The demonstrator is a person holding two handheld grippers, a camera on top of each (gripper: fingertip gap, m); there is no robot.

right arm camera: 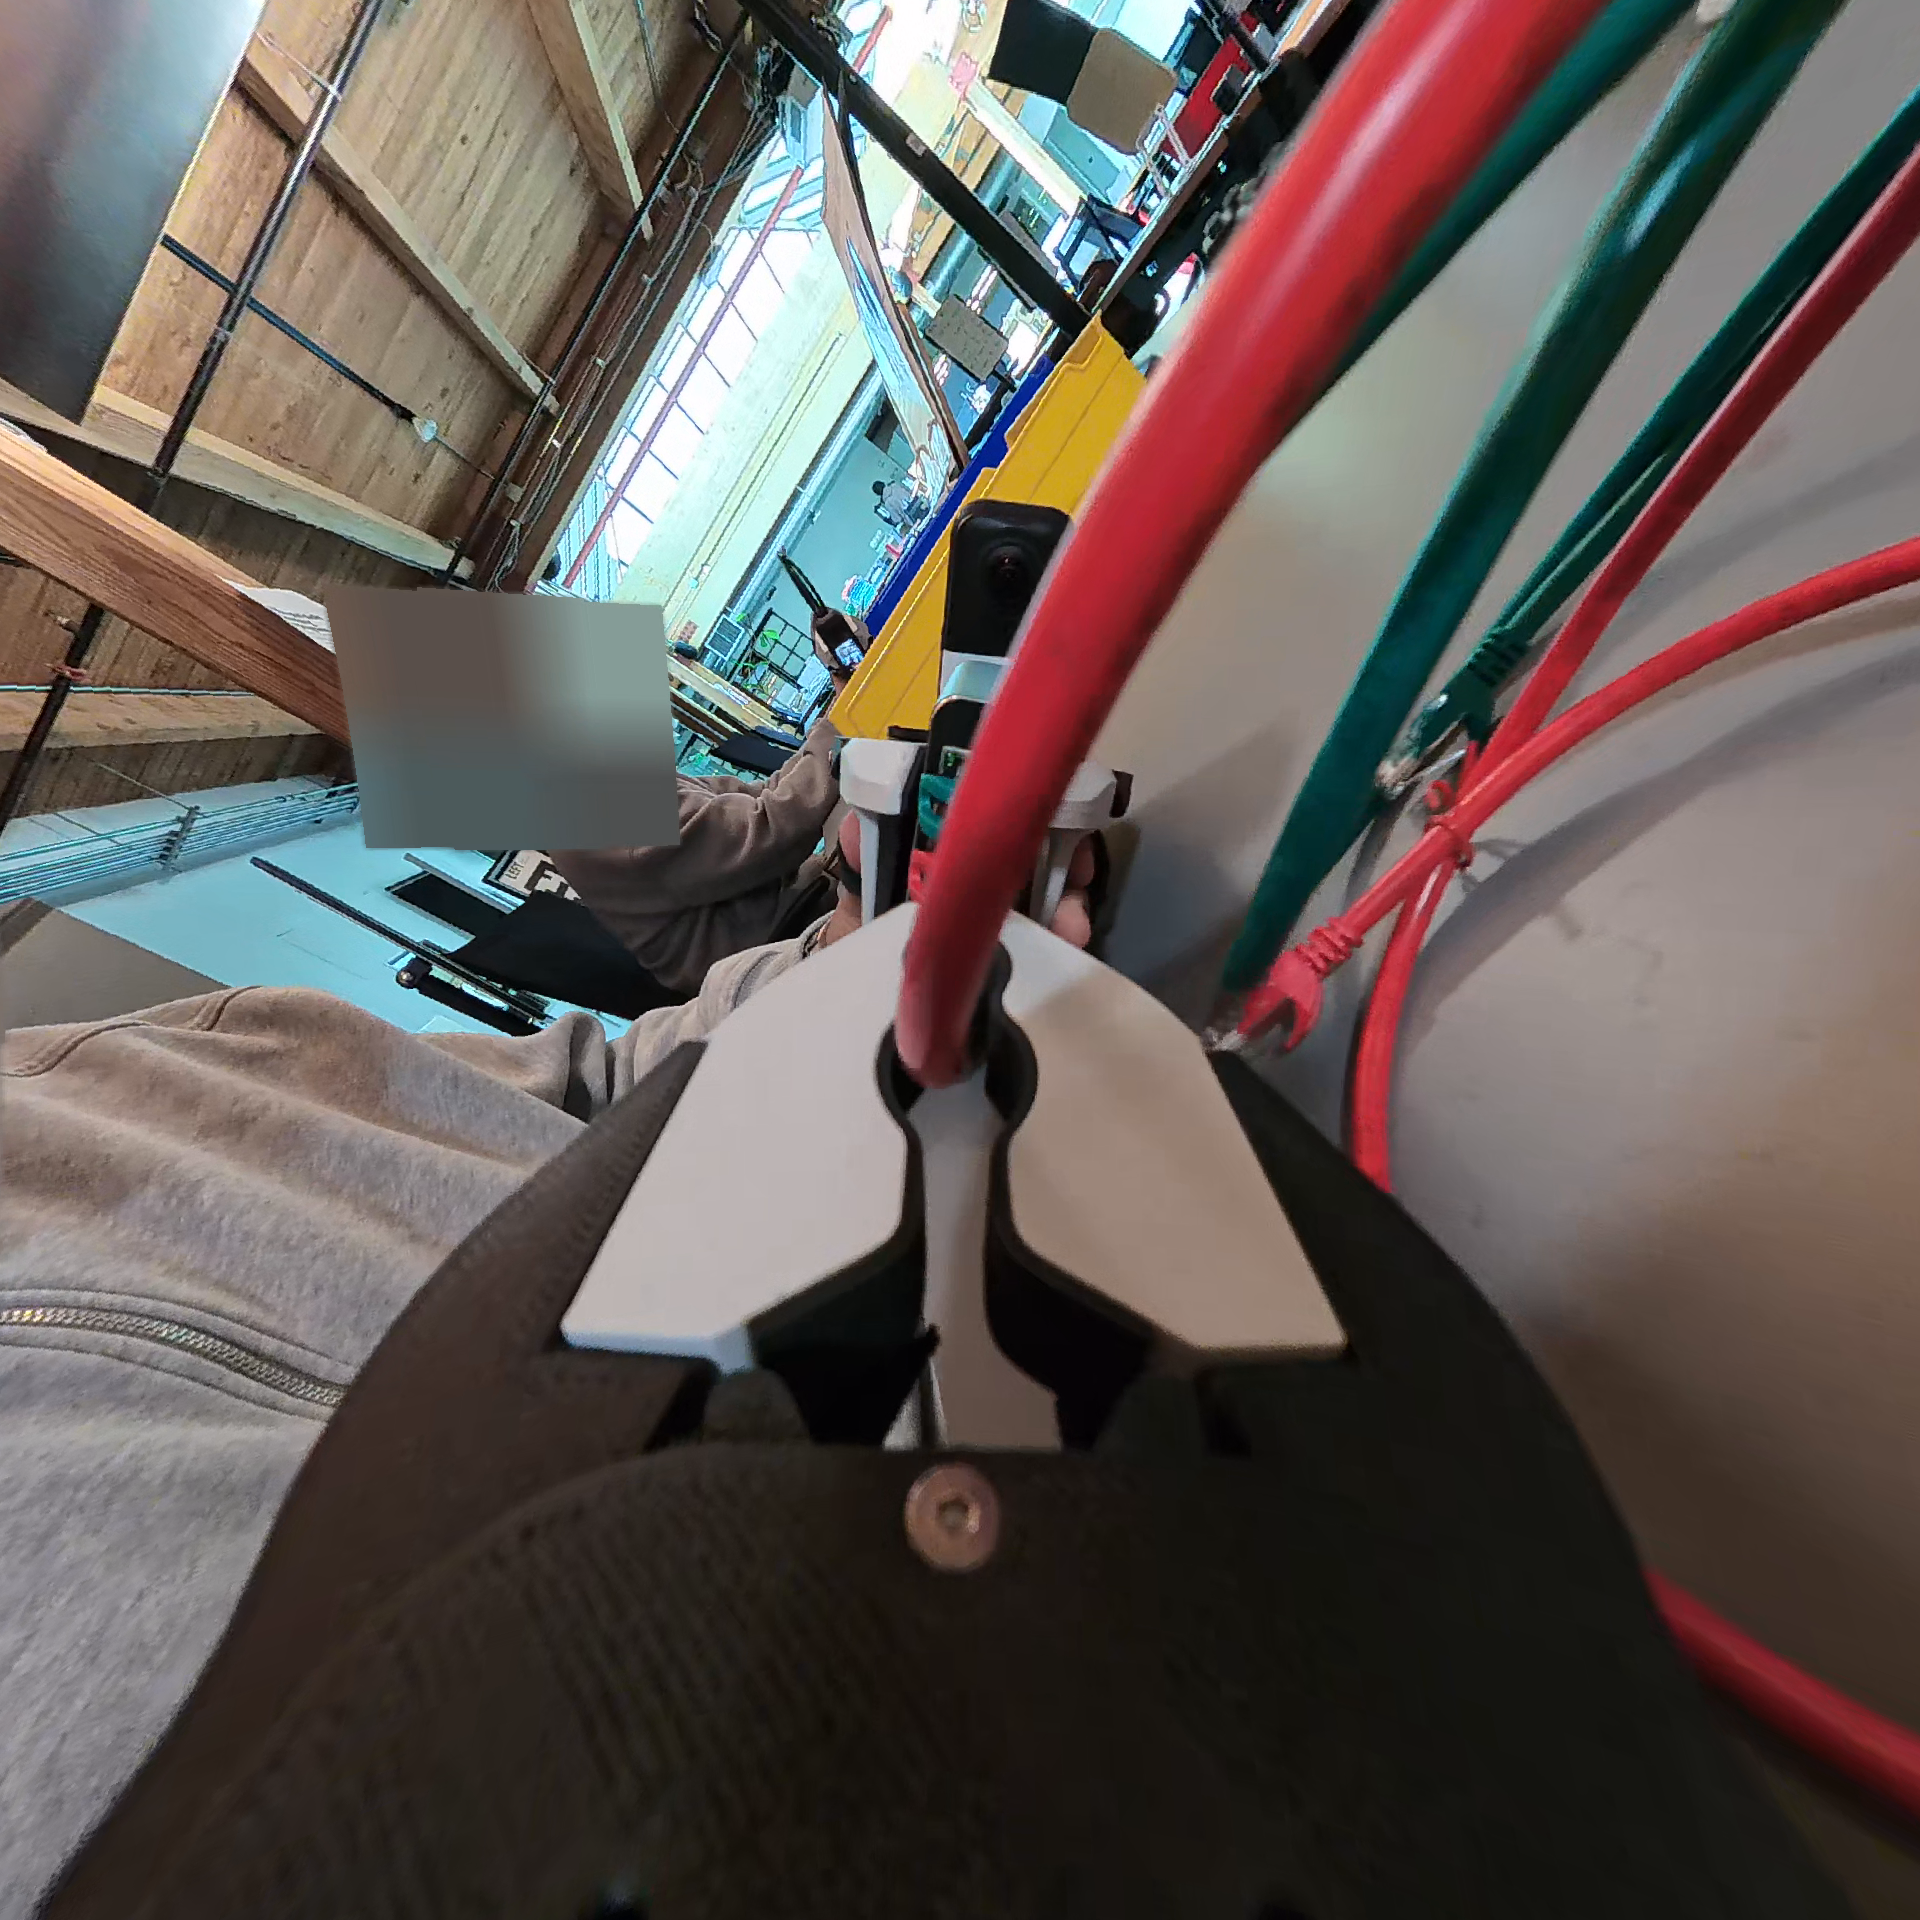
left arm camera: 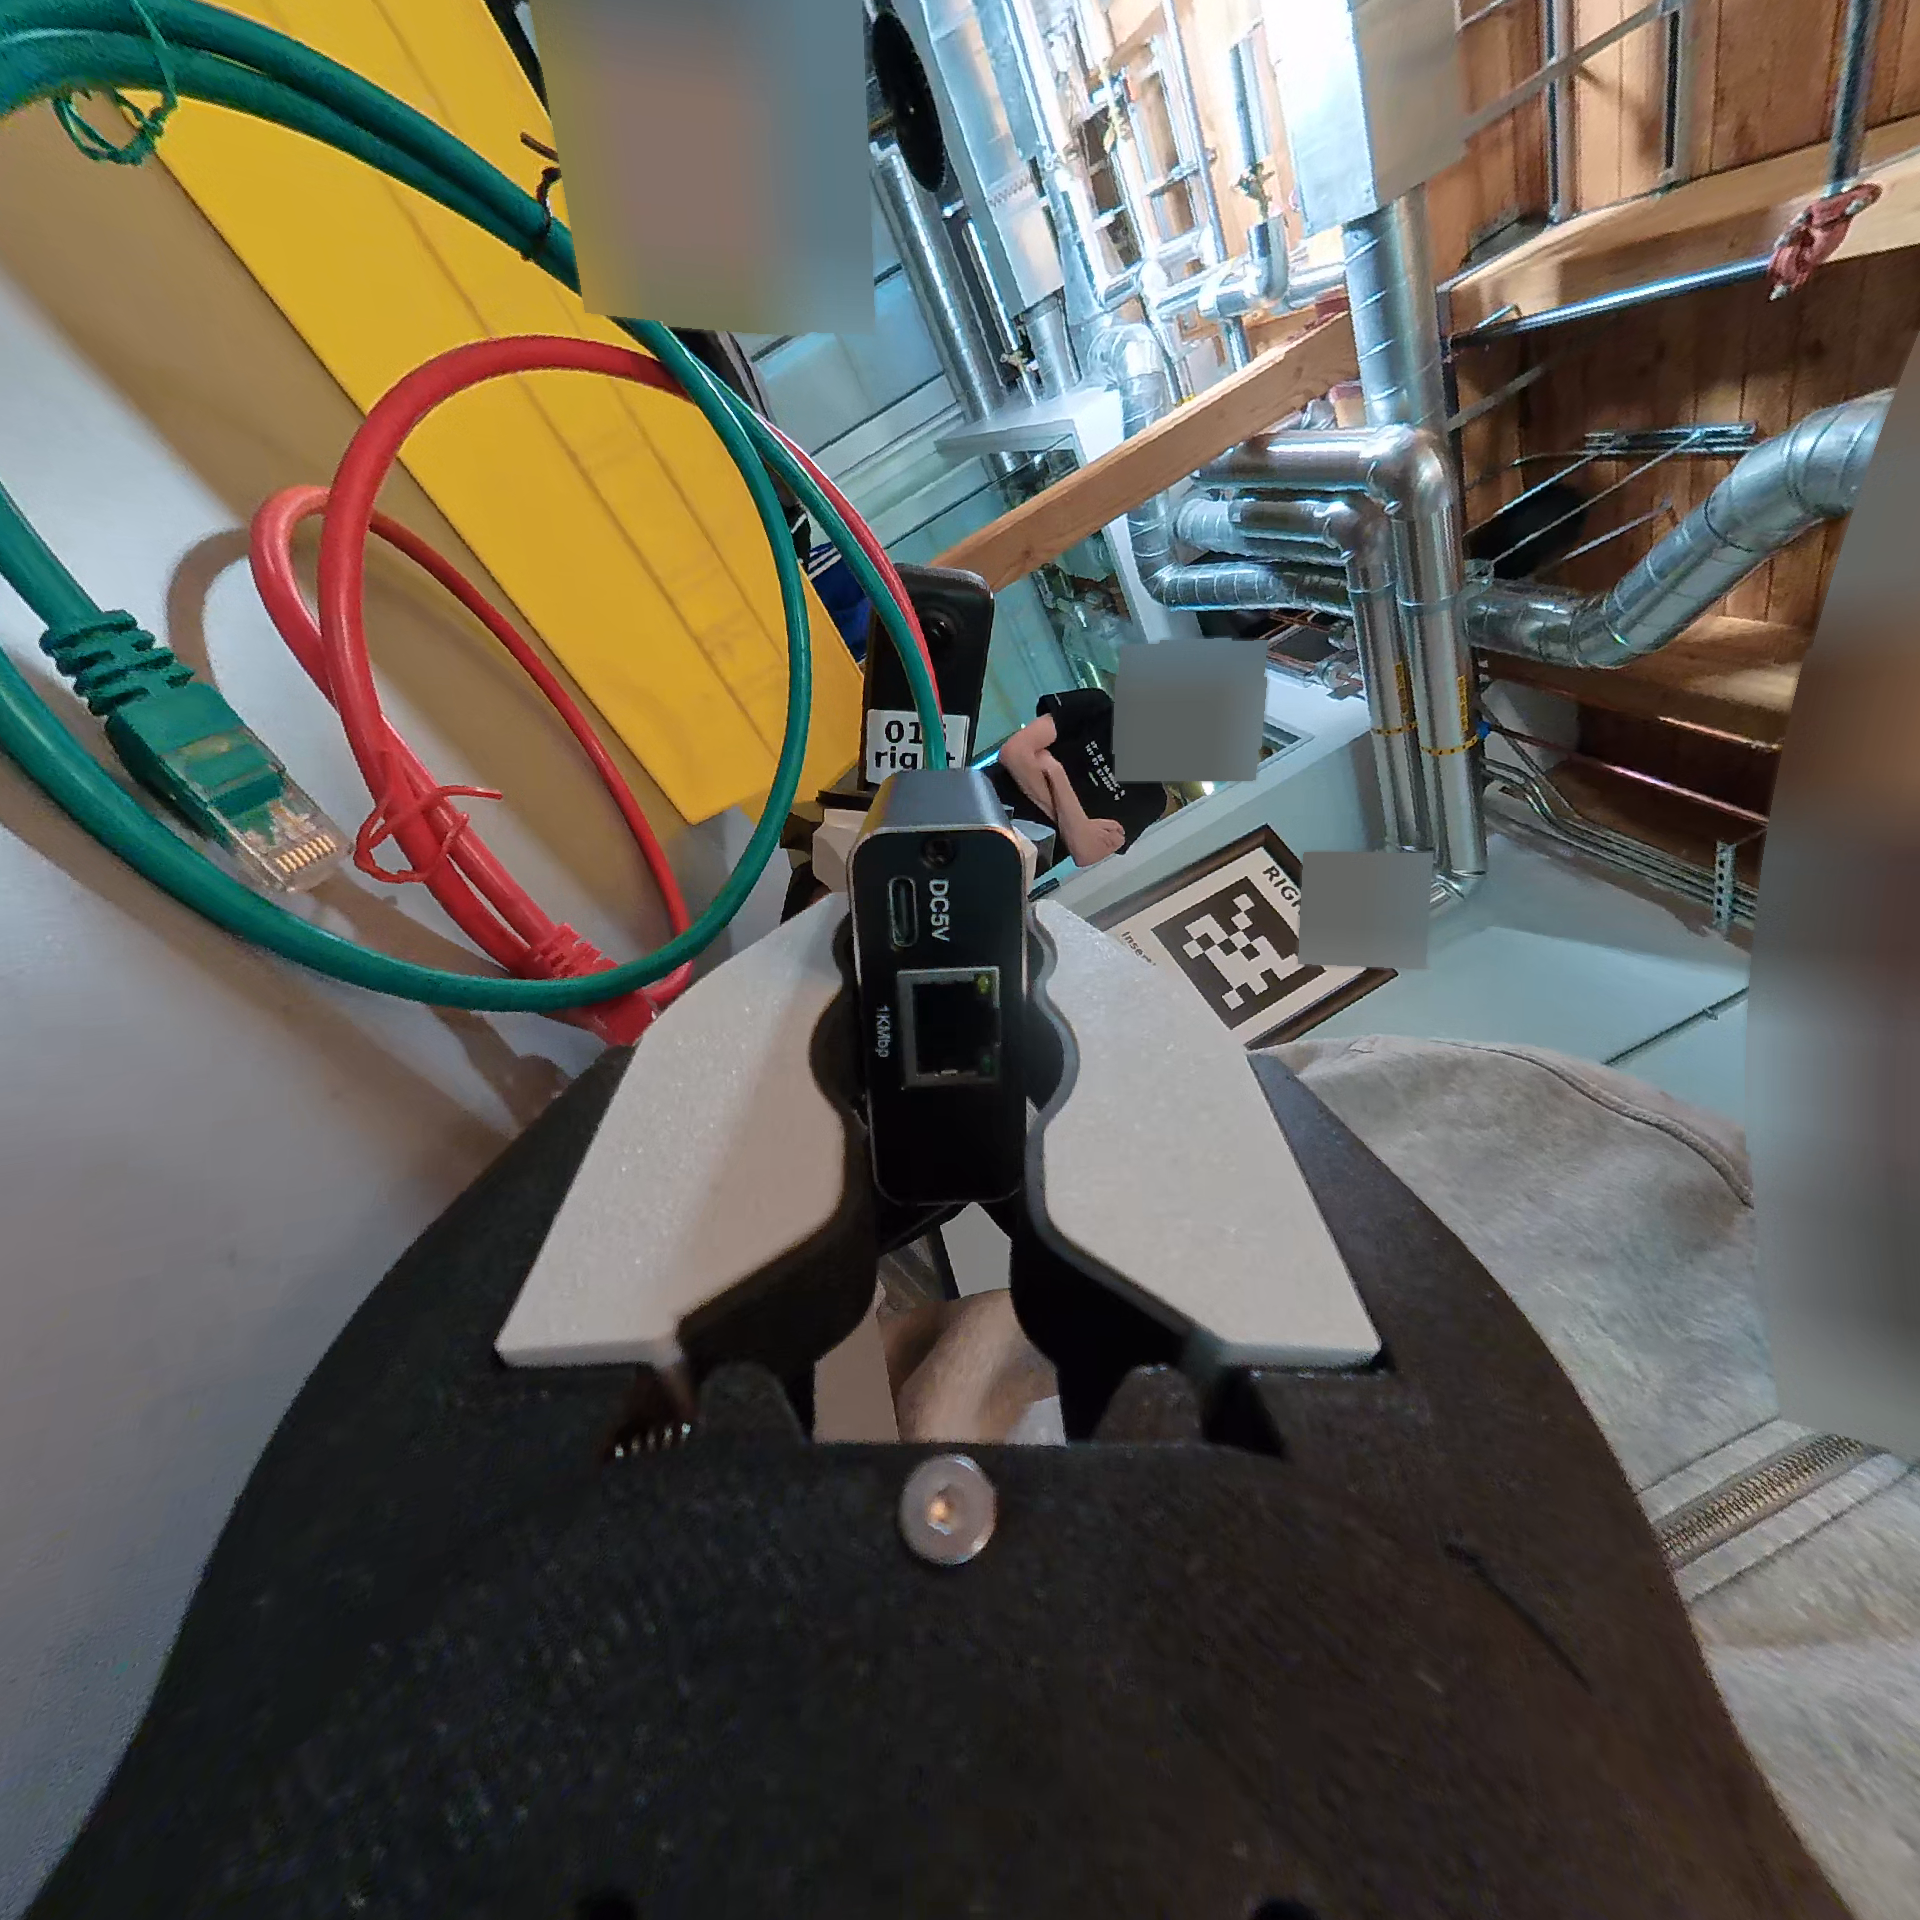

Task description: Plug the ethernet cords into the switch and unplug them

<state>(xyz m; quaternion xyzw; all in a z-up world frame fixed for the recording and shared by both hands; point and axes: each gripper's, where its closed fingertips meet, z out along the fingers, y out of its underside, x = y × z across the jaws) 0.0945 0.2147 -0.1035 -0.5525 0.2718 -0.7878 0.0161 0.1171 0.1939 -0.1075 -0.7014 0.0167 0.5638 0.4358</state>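
My left gripper (left arm camera: 940,966) is shut on the small black switch (left arm camera: 940,1101) and holds it above the white table (left arm camera: 156,1195). An empty port (left arm camera: 951,1029) on the switch faces the camera. A green ethernet cord (left arm camera: 800,665) runs into the switch's far end. My right gripper (right arm camera: 961,997) is shut on a red ethernet cord (right arm camera: 1039,675) that arcs up and away; its plug is hidden. The right wrist view shows the left gripper (right arm camera: 977,821) farther off, with the green plug (right arm camera: 935,816) in the switch. The right gripper (left arm camera: 925,644) shows behind the switch.
A loose green plug (left arm camera: 239,800) and a loose red plug (left arm camera: 582,961) lie on the table among looped cords; they also show in the right wrist view (right arm camera: 1455,707) (right arm camera: 1288,997). A yellow bin (left arm camera: 468,416) stands behind. The person's grey sleeve (right arm camera: 208,1195) is close.
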